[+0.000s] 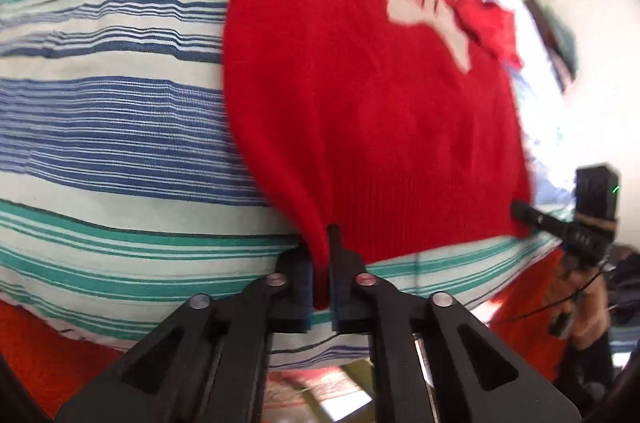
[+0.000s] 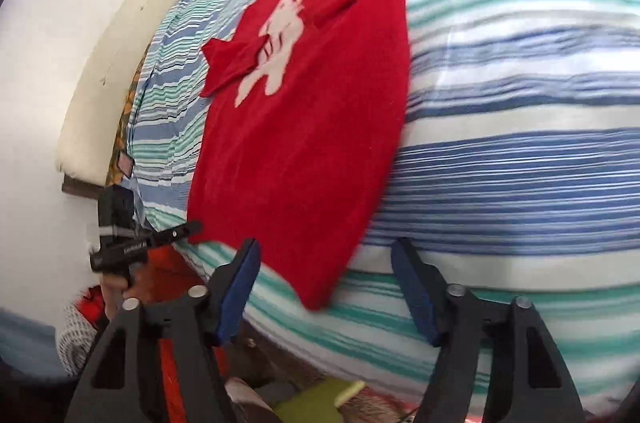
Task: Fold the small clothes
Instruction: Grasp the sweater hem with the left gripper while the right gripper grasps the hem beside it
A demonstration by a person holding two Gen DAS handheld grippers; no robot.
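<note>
Red knit is pinched in the left tool, jaws closed on a hem corner of the sweater, which lies flat on the striped bedspread. Right tool stands part open, the other hem corner between its pads but not pressed. Risk: if the right tool lifts before closing, only one corner rises and the fold skews; a loose sleeve may bunch. Right view alone shows the pale headboard and both sleeves crossed over the white motif; left view alone confirms the pinch.
</note>
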